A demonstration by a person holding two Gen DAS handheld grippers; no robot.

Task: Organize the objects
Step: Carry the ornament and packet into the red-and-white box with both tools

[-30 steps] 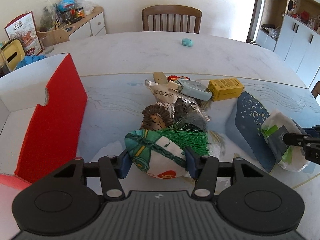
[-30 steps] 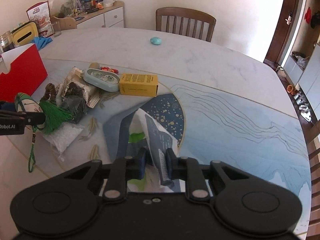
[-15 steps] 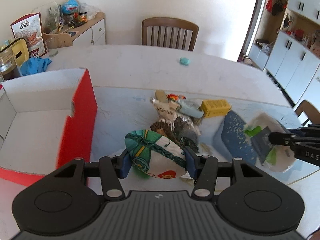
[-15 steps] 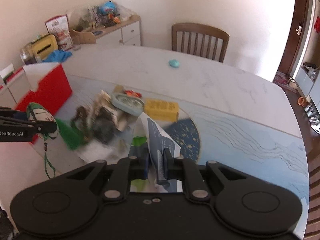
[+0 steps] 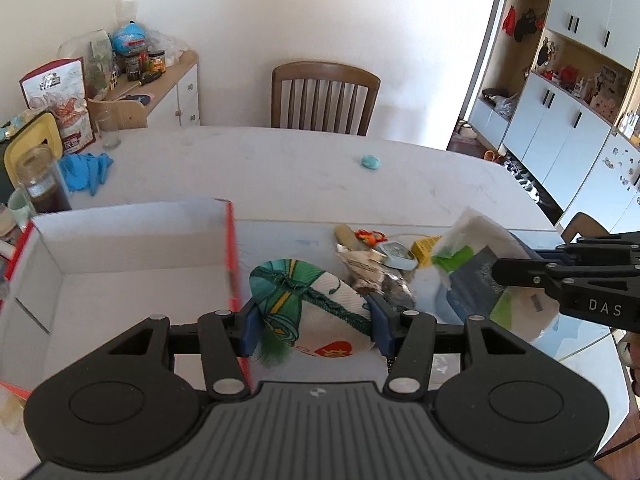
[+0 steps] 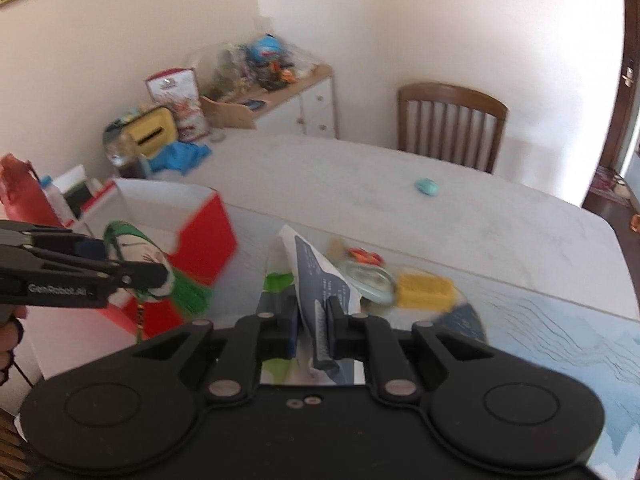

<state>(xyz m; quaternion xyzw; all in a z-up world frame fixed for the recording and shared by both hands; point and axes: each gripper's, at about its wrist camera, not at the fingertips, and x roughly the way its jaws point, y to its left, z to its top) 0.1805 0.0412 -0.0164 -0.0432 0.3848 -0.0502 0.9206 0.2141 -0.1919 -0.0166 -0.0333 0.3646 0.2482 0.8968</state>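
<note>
Two carries underway: left tool clamps the pouch, right tool pinches the packet, both apparently off the counter. Next: get over the box, then release.

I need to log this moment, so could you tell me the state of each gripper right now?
Left gripper: closed on the green-patterned pouch.
Right gripper: closed on the blue-and-white packet.

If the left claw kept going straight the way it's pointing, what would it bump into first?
Probably the heap of packets on the table just beyond the green pouch it grips, though depth is hard to judge.
</note>
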